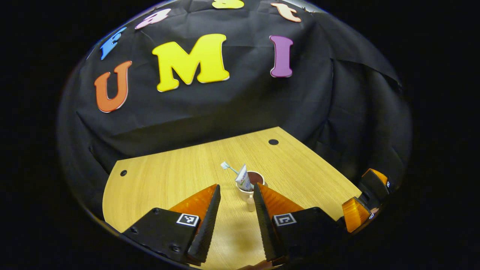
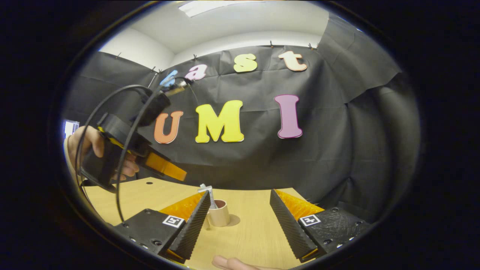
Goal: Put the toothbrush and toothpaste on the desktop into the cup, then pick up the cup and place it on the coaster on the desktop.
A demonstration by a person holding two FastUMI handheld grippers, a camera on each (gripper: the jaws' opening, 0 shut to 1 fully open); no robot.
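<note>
Wooden desktop (image 1: 168,176), toothbrush (image 1: 226,165) and toothpaste (image 1: 243,178) in cup (image 1: 250,187), both jaws released.

Both fisheye views bend strongly toward their edges, light falls from a ceiling panel (image 2: 210,7) overhead, the desktop (image 1: 168,176) is evenly bright and sharp, and the cup (image 2: 218,213) casts a soft shadow beside itself.

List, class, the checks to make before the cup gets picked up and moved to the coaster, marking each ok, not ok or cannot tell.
1. Toothbrush in the cup: ok.
2. Toothpaste in the cup: ok.
3. Cup upright on the desktop: ok.
4. Left gripper open, cup ahead between its fingers: ok.
5. Right gripper open, holding nothing: ok.
6. Coaster location: cannot tell.
</note>
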